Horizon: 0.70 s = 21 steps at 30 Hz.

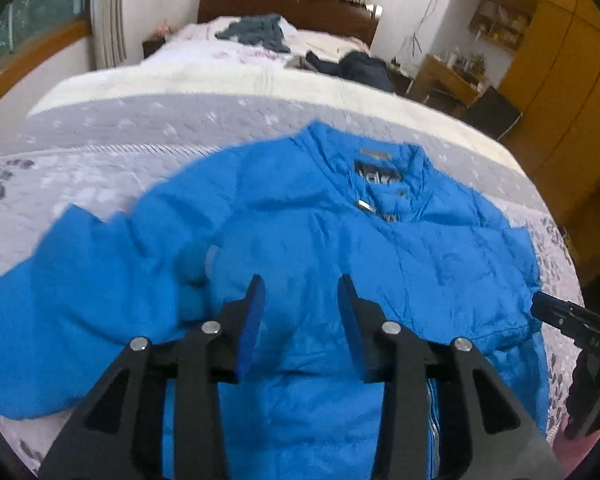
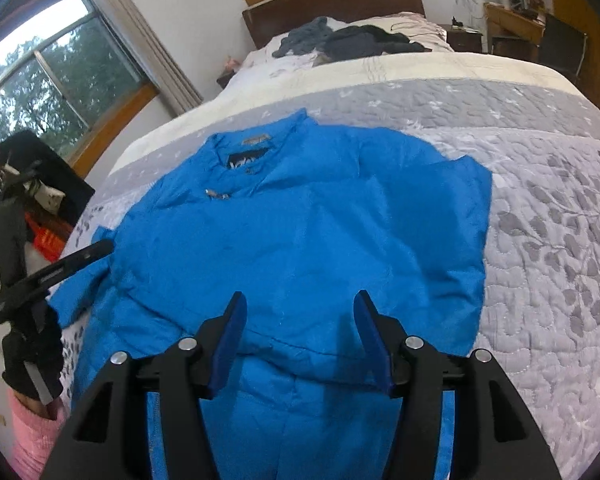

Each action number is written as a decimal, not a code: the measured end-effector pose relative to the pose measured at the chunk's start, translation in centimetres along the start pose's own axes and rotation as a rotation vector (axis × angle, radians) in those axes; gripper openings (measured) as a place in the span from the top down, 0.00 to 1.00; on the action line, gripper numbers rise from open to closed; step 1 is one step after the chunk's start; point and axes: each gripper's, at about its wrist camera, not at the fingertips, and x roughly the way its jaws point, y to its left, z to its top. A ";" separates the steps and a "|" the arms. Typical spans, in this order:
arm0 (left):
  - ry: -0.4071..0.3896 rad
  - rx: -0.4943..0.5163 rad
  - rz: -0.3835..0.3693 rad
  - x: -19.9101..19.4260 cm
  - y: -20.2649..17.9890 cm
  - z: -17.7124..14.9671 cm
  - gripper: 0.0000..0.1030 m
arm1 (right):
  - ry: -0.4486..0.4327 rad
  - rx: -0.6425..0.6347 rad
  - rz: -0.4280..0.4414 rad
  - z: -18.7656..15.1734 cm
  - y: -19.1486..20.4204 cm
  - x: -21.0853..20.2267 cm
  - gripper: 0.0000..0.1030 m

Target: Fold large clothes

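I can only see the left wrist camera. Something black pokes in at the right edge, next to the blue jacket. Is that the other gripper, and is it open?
Observer: Yes. The right gripper has its fingers spread apart with nothing between them, above the lower part of the blue jacket.
Operator: What is the person holding my gripper wearing?
Observer: A pink sleeve shows just below the left gripper.
Operator: Is there anything beside the bed on my side?
Observer: Yes, something orange-red lies low beside the bed, under the window. It is too blurred to name.
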 end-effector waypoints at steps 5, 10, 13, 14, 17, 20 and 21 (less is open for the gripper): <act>0.062 -0.034 0.000 3.5 1.6 -0.8 0.65 | 0.065 0.034 -0.021 -0.2 -1.5 2.7 0.45; 0.037 0.003 0.012 3.3 1.3 -1.4 0.65 | 0.074 0.038 -0.003 -0.6 -2.1 3.9 0.45; 0.030 -0.023 -0.017 2.2 1.8 -1.5 0.63 | 0.056 0.024 -0.019 -0.6 -1.6 3.2 0.45; 0.027 -0.033 -0.035 1.3 2.1 -1.6 0.62 | 0.048 0.022 -0.019 -0.5 -1.4 2.8 0.44; -0.019 -0.034 -0.063 -1.7 3.1 -2.3 0.46 | 0.006 -0.014 0.028 -0.4 0.5 0.6 0.42; -0.077 -0.053 -0.036 -5.9 6.2 -4.3 0.36 | -0.004 -0.066 0.050 -0.7 2.9 -0.7 0.37; -0.087 -0.071 -0.023 -6.9 7.4 -4.9 0.35 | -0.001 -0.080 0.060 -0.9 3.5 -0.9 0.37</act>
